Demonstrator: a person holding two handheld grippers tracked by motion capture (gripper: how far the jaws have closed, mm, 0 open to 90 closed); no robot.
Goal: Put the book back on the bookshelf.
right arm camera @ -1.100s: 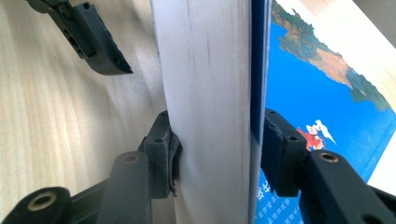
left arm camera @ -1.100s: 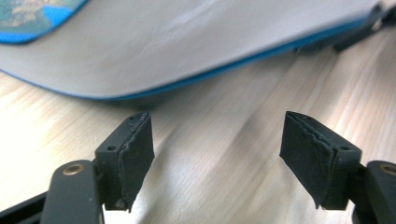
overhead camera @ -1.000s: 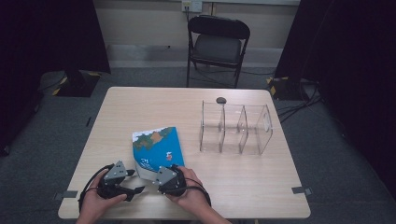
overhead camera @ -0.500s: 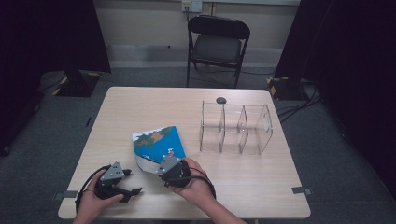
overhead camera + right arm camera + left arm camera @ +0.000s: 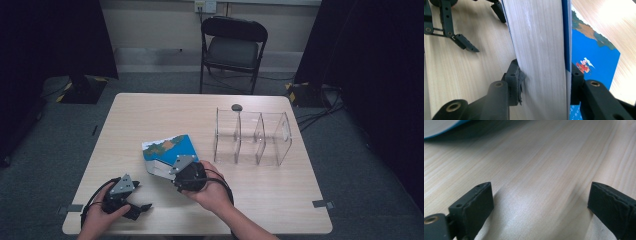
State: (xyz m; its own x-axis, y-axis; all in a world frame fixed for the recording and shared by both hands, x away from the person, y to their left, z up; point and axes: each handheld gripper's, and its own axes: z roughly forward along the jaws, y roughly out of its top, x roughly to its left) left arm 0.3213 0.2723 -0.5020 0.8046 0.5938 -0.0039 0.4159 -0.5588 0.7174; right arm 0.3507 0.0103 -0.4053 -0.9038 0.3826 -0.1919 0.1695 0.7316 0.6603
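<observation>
I've got the right claw [image 5: 544,82] clamped across the book's [image 5: 170,150] page block, near edge tipped off the surface [image 5: 150,115] — likely bound for the clear divider rack [image 5: 252,137] — left claw [image 5: 539,202] just opened, empty, parked low.

Looks like a lab or recording studio setup, not a home: black curtains [image 5: 55,40] on both sides, grey carpet floor [image 5: 45,145], cables [image 5: 320,112] trailing across it, wall socket [image 5: 205,6] at the back. Bare light-wood table [image 5: 165,112] with tape marks [image 5: 75,208] on the floor by its corners, and a black folding chair [image 5: 232,47] beyond the table's far edge.
</observation>
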